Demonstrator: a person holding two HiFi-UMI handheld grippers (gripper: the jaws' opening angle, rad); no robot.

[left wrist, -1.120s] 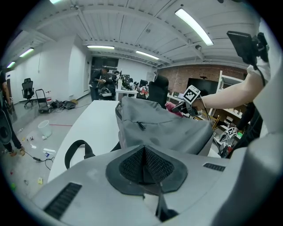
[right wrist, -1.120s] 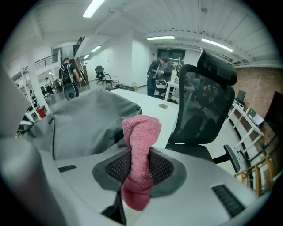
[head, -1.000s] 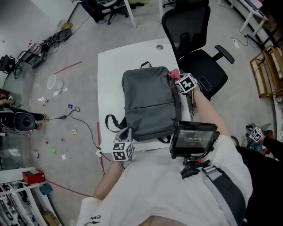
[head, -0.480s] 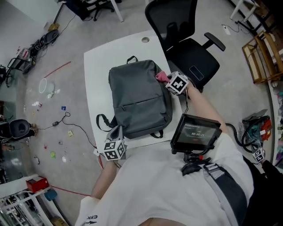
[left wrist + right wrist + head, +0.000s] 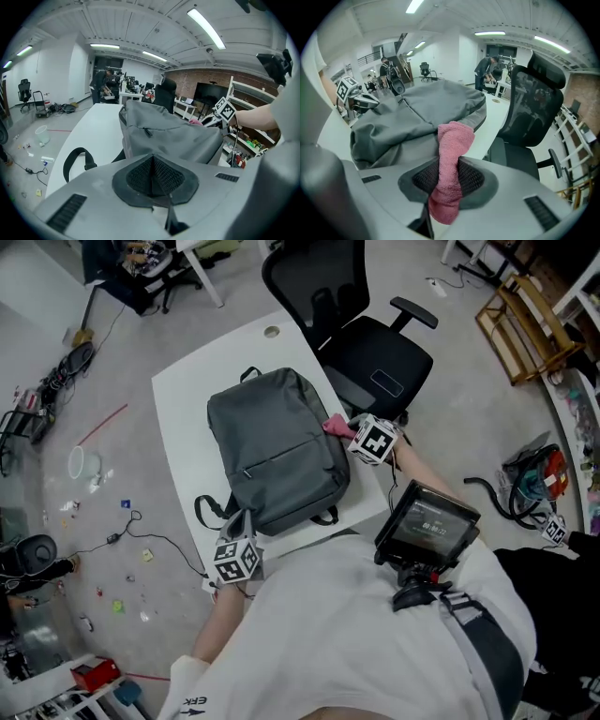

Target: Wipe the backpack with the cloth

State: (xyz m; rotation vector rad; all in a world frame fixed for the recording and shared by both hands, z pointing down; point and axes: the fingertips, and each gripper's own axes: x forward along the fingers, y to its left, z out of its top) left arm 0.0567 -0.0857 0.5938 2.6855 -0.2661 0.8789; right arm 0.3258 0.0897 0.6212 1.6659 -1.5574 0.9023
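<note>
A grey backpack [image 5: 272, 451] lies flat on the white table [image 5: 180, 404]. My right gripper [image 5: 361, 432] is at the backpack's right edge, shut on a pink cloth [image 5: 336, 425] that touches the bag's side. In the right gripper view the cloth [image 5: 452, 140] sticks up from between the pads of that gripper [image 5: 449, 161], with the backpack [image 5: 408, 117] just beyond. My left gripper [image 5: 242, 526] sits at the bag's near left corner. In its own view the left gripper [image 5: 152, 157] is shut with nothing seen between the pads, and the backpack [image 5: 173, 136] rises right ahead.
A black office chair [image 5: 356, 324] stands against the table's far right side. A black shoulder strap [image 5: 211, 512] loops out onto the table at the bag's near left. A small monitor [image 5: 427, 526] hangs on my chest. Cables and bits of litter lie on the floor to the left.
My right gripper has drawn the pink cloth from the backpack's far right corner toward me along its right side. The left gripper has stayed at the near left corner.
</note>
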